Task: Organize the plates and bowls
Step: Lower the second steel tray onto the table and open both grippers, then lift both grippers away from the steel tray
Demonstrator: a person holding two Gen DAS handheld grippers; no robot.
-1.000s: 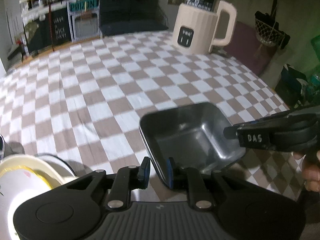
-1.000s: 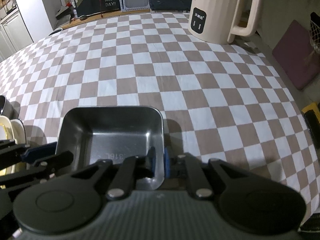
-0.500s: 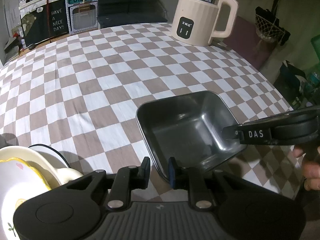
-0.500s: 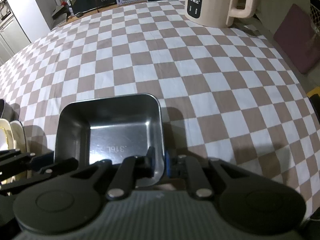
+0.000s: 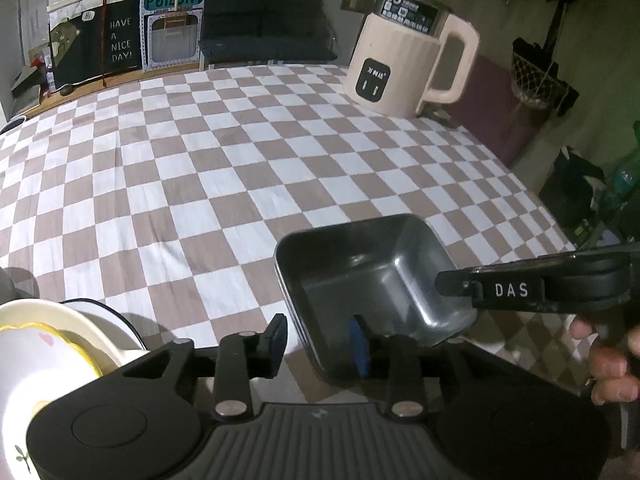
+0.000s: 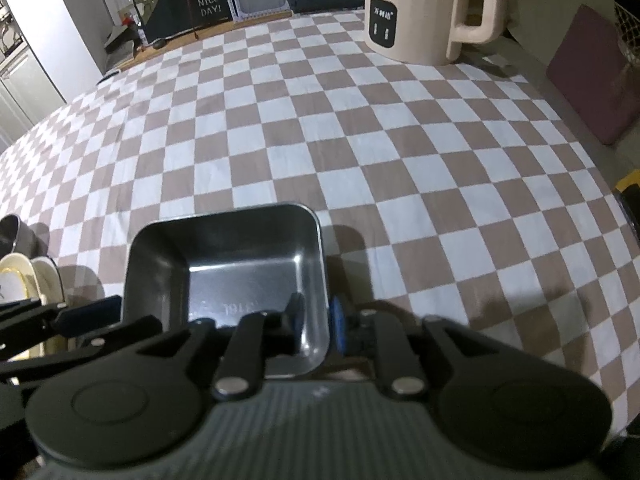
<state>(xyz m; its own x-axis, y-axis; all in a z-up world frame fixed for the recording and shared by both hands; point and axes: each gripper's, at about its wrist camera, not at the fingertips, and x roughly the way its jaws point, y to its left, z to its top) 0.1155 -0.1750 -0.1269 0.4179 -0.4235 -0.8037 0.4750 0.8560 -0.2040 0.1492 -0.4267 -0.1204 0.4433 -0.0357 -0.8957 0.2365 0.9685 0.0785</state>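
Glossy metal tray [image 5: 372,276] on matt checked cloth [image 5: 192,184]; smooth cream plastic kettle [image 5: 404,68].

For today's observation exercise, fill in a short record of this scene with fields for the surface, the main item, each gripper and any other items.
Surface: table with a brown-and-white checked cloth
Main item: rectangular metal tray, resting on the cloth
Left gripper: jaws just opening, straddling the tray's near-left wall, pads apart from it
Right gripper: jaws just opening, straddling the tray's right wall
Other items: cream kettle at the far side; stacked bowls at the left
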